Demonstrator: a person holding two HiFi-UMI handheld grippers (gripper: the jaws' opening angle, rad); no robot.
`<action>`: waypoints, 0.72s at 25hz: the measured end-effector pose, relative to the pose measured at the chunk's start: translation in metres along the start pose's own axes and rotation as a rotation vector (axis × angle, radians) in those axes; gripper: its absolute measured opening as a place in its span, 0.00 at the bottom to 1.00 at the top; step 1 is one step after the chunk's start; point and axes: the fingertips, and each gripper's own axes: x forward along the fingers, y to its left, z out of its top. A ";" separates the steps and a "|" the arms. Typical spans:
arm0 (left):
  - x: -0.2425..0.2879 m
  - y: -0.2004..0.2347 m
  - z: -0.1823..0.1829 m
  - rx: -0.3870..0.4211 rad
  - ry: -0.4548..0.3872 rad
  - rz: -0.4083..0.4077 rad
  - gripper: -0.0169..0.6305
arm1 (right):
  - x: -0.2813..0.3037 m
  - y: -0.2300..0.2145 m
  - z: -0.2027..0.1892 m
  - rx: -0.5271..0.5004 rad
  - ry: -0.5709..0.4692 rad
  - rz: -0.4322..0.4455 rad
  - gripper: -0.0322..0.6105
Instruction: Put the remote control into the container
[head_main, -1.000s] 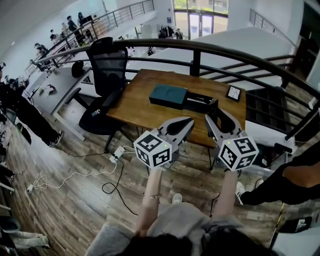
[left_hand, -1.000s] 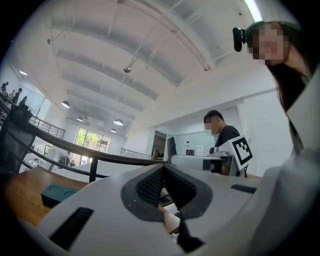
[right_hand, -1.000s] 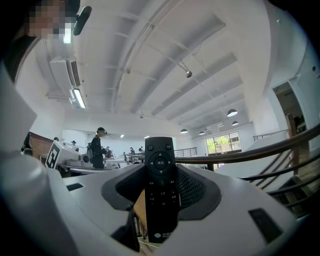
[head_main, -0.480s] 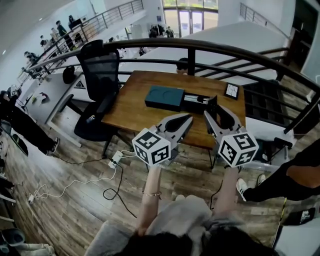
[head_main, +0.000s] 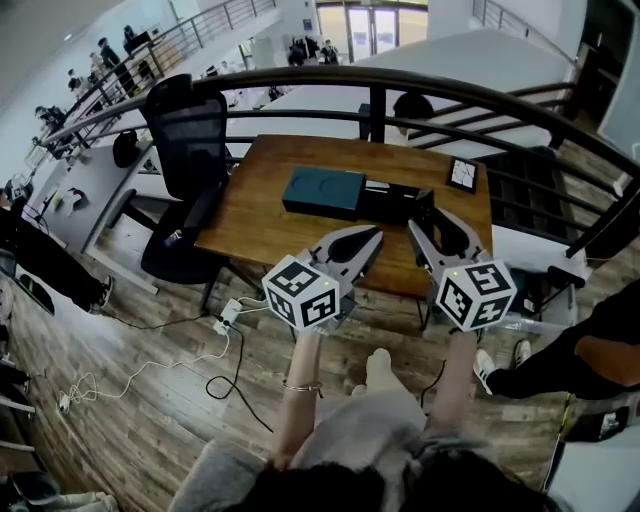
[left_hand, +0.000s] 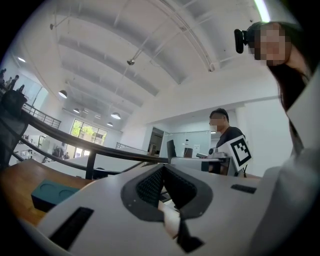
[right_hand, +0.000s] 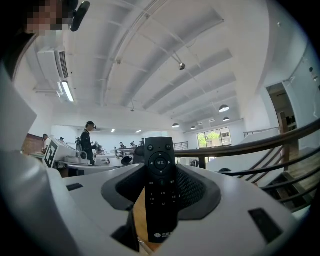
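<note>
The black remote control (right_hand: 161, 186) stands upright between the jaws of my right gripper (right_hand: 161, 170), which is shut on it. From the head view the remote control (head_main: 425, 208) sticks up out of my right gripper (head_main: 430, 228), above the near edge of the wooden table (head_main: 260, 215). The container (head_main: 395, 203), a black open box, lies on the table beside a teal box (head_main: 322, 192). To the left at the same height is my left gripper (head_main: 372, 238), its jaws together and holding nothing. The left gripper view also shows the teal box (left_hand: 52, 192).
A black office chair (head_main: 190, 150) stands at the table's left end. A dark curved railing (head_main: 380, 90) runs behind the table. A small framed tablet (head_main: 462, 173) sits at the far right corner. Cables and a power strip (head_main: 228, 312) lie on the wooden floor. A person's leg (head_main: 570, 365) is at right.
The table, chair and boxes have slid slightly left and nearer in the head view. Both grippers keep their pose, the right still holding the remote.
</note>
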 end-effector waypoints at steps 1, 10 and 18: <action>0.003 0.005 0.000 -0.003 0.002 0.001 0.03 | 0.004 -0.004 0.000 0.000 0.004 -0.002 0.37; 0.037 0.048 -0.008 -0.035 0.022 0.012 0.03 | 0.044 -0.043 -0.010 0.018 0.043 -0.006 0.37; 0.066 0.082 -0.016 -0.069 0.038 0.031 0.03 | 0.079 -0.073 -0.016 0.025 0.082 0.013 0.37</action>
